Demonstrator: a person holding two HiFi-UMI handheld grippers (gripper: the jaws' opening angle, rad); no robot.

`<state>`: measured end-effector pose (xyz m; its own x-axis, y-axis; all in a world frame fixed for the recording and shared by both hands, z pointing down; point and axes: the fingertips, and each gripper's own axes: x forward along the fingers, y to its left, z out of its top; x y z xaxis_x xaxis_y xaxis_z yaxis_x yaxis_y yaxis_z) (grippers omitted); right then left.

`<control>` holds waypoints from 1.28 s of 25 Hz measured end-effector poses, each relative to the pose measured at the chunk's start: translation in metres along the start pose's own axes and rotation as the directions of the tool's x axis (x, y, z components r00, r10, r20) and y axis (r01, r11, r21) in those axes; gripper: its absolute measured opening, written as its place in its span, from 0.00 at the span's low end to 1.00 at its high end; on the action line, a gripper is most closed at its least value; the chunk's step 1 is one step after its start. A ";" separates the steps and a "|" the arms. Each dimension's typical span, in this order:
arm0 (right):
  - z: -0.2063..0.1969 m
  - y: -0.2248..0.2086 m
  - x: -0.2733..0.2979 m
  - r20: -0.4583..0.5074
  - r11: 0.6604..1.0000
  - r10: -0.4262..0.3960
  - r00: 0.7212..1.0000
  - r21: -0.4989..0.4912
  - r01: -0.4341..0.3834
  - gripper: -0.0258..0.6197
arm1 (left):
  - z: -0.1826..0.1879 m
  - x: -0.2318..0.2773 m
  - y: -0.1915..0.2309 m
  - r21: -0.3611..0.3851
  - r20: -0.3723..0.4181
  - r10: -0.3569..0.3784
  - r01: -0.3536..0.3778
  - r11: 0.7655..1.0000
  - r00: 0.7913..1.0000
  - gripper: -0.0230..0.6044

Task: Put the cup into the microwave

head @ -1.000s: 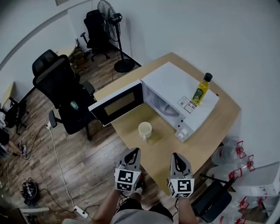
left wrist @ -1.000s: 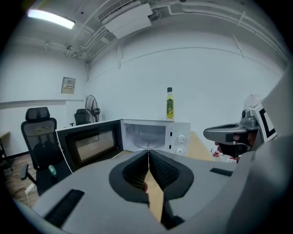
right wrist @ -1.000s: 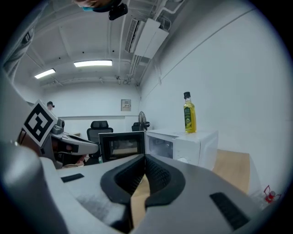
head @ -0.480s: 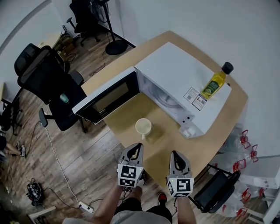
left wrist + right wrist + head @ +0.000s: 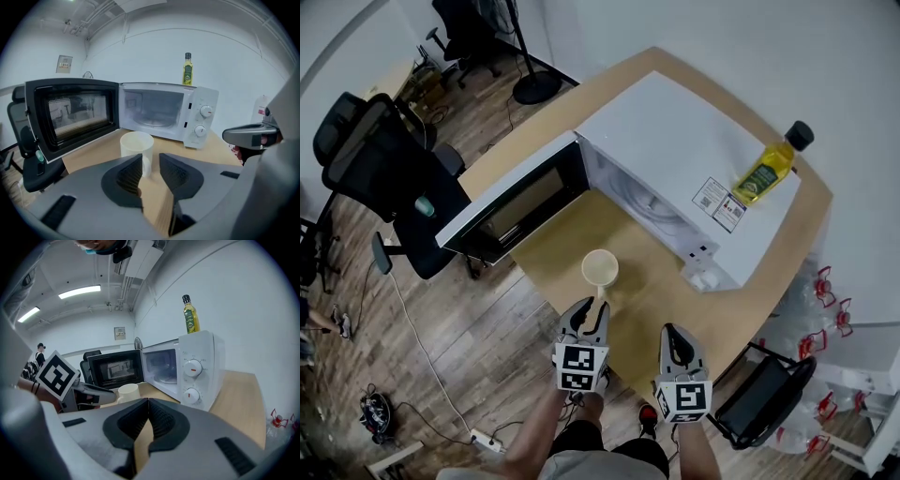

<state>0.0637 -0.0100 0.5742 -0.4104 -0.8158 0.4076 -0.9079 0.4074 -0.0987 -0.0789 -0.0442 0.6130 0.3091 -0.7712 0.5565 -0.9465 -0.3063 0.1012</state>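
Cream cup [image 5: 600,269] stands upright on the wooden table [image 5: 656,302], just in front of the microwave [image 5: 675,159], not yet inside. Its handle [image 5: 147,164] faces the person, which suits a pinch from this side.

Microwave door [image 5: 511,206] is swung wide to the left. The cavity [image 5: 152,110] is lit and bare apart from its glass turntable, so the way in looks clear. An oil bottle [image 5: 766,173] sits on the microwave roof, well away from the cup's path.

Left gripper [image 5: 595,311] is angled down at the cup with its tips near the handle. Its jaws have just been opening and stand a little apart. Nothing sits between the pads. The handle shows through the gap, just ahead of the tips. Judgement: this is the approach, with the jaws parted only as far as a thin handle needs.

Right gripper [image 5: 672,333] hangs beside the left over the table edge, well apart from the cup. Its jaws are pressed together on nothing. It looks idle, kept back so the left has room.

Task stage: early, cup not yet grasped. The next move calls for easing the left jaws around the handle before closing. A miss could nudge the cup.
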 end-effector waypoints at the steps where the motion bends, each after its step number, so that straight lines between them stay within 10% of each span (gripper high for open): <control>1: -0.001 0.000 0.000 -0.005 1.000 -0.002 1.000 0.003 0.002 0.07 | -0.003 0.004 -0.001 -0.003 -0.011 -0.007 0.007 1.000 1.000 0.25; 20: -0.038 -0.019 -0.008 -0.082 0.997 -0.065 0.995 0.027 0.067 0.07 | -0.029 0.051 0.007 -0.099 -0.084 0.013 -0.021 0.995 0.996 0.36; 32: -0.042 -0.014 -0.011 -0.089 0.997 -0.066 0.994 0.025 0.069 0.07 | -0.030 0.050 0.015 -0.068 -0.094 0.062 -0.069 0.995 0.994 0.15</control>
<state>0.0846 0.0101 0.6093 -0.3402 -0.8012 0.4923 -0.9357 0.3403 -0.0928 -0.0801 -0.0705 0.6675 0.2397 -0.7327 0.6370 -0.9696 -0.2138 0.1190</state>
